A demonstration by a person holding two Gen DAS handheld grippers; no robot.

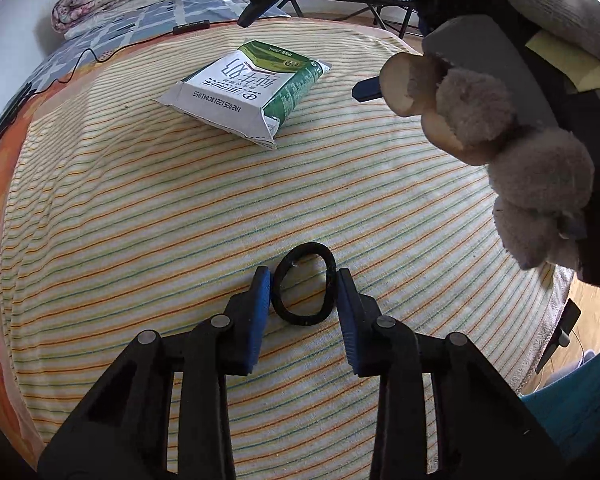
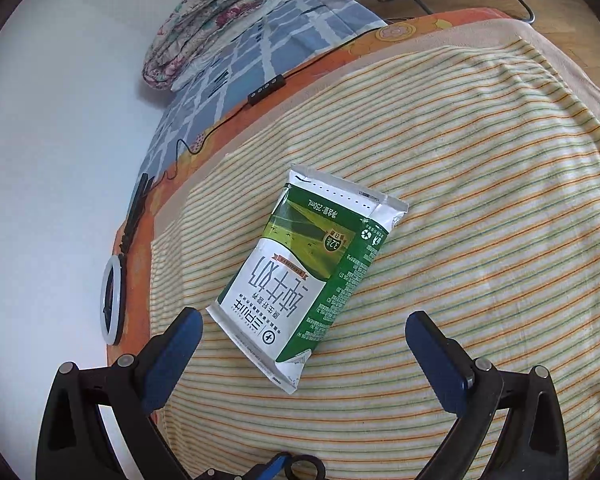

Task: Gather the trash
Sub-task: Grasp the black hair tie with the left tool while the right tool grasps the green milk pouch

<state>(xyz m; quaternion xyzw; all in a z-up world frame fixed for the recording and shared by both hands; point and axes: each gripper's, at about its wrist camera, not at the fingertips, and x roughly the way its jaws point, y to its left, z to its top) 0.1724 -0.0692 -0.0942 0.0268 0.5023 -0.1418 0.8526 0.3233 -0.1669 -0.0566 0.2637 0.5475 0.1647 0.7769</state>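
Two trash items on striped bed cover: black hair tie, milk carton. Left claw narrowed, pads touching tie. Right claw wide, straddling carton's near end. Next: squeeze, lift both.

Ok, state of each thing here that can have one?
milk carton: flattened, lying on the striped blanket.
black hair tie: lying flat, squeezed oval between the pads.
left gripper: shut on the hair tie.
right gripper: open, astride the carton's near end.
floral quilt: folded.
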